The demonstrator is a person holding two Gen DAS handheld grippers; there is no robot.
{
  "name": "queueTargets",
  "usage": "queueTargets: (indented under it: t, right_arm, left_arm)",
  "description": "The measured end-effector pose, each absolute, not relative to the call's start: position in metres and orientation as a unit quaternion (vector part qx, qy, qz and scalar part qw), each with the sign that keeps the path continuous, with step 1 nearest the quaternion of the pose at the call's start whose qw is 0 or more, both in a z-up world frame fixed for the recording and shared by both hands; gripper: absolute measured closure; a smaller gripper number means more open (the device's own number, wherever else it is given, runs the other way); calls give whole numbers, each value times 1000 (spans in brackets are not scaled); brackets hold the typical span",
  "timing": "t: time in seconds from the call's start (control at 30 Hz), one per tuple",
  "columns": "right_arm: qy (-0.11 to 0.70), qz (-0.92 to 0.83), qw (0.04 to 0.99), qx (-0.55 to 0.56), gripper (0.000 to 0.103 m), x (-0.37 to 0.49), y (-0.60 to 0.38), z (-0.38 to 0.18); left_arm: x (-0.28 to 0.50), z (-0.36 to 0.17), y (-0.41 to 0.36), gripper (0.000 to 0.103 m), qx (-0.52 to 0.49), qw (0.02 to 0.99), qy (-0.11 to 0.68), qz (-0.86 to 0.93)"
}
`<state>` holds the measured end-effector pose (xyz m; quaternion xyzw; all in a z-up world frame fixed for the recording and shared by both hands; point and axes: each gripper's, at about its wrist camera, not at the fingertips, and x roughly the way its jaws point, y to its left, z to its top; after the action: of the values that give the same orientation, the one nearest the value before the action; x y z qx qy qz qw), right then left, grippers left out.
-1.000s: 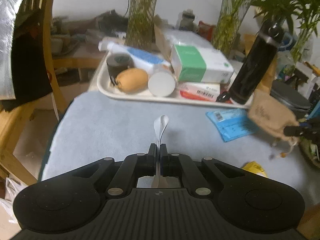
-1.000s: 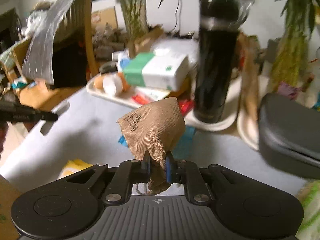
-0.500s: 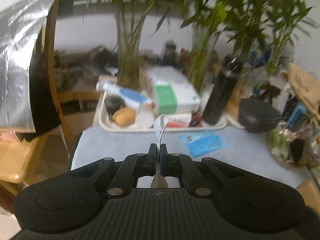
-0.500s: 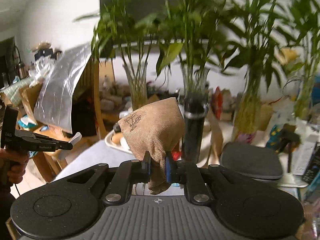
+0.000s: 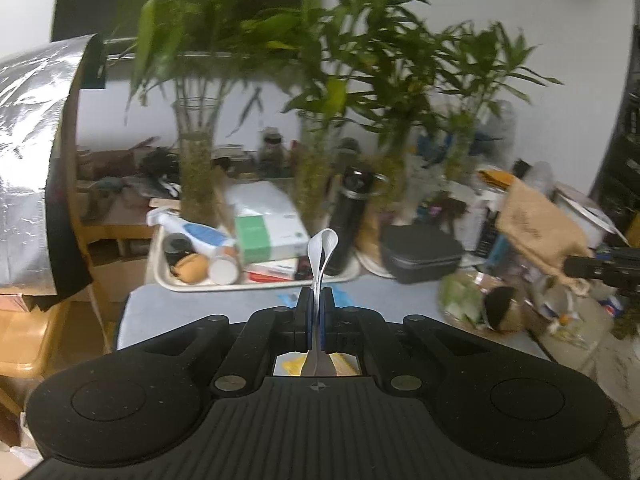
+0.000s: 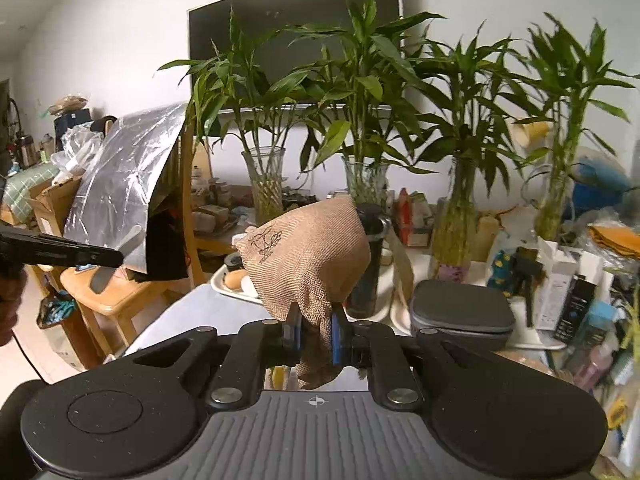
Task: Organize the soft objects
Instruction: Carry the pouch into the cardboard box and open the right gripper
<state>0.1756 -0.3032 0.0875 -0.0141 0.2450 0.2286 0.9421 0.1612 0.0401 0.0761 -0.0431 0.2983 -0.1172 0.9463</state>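
My right gripper [image 6: 314, 320] is shut on the neck of a tan burlap pouch [image 6: 304, 256], held up in the air above the table. The left wrist view shows the same pouch [image 5: 536, 232] at the far right, with the right gripper [image 5: 570, 266] below it. My left gripper [image 5: 316, 300] is shut on a thin white folded strip [image 5: 322, 254] that stands up between its pads. From the right wrist camera, the left gripper [image 6: 114, 258] sits at the far left with the strip [image 6: 132, 238] at its tip, held by a hand.
A cream tray [image 5: 176, 285] holds a green-and-white box [image 5: 268, 236], a round bun and jars. A black bottle [image 5: 350, 220], a grey zip case [image 5: 420, 252] and glass vases of bamboo [image 6: 266, 184] stand behind. A wooden chair draped in foil [image 6: 120, 184] is left.
Both grippers have risen and drawn back from the blue-grey mat, still gripping the strip and the pouch. The views now take in the plants and wall.
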Motion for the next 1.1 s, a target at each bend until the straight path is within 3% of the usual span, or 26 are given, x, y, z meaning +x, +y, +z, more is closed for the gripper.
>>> queueTargets:
  t: [0.3, 0.87, 0.9, 0.93, 0.97, 1.03, 1.1]
  right_arm:
    - [258, 227, 939, -29, 87, 147, -293, 70]
    - [320, 215, 923, 17, 87, 135, -277, 40]
    - [323, 211, 922, 22, 87, 135, -277, 40]
    - [327, 208, 921, 29, 87, 135, -278, 39]
    - [331, 210, 919, 38, 87, 134, -279, 38]
    - [340, 214, 914, 53, 87, 132, -281, 34]
    - [348, 214, 911, 62, 87, 129, -282, 30]
  left_arm:
    - [132, 65, 27, 100, -50, 936, 314, -149]
    - [131, 14, 32, 98, -113, 888, 428, -126]
    - [132, 11, 33, 96, -119, 885, 431, -128]
    - [132, 9, 33, 86, -125, 884, 432, -131]
    - [132, 7, 33, 64, -133, 882, 432, -136]
    - [131, 4, 33, 39, -143, 881, 429, -141]
    - [126, 4, 33, 37, -143, 885, 419, -142]
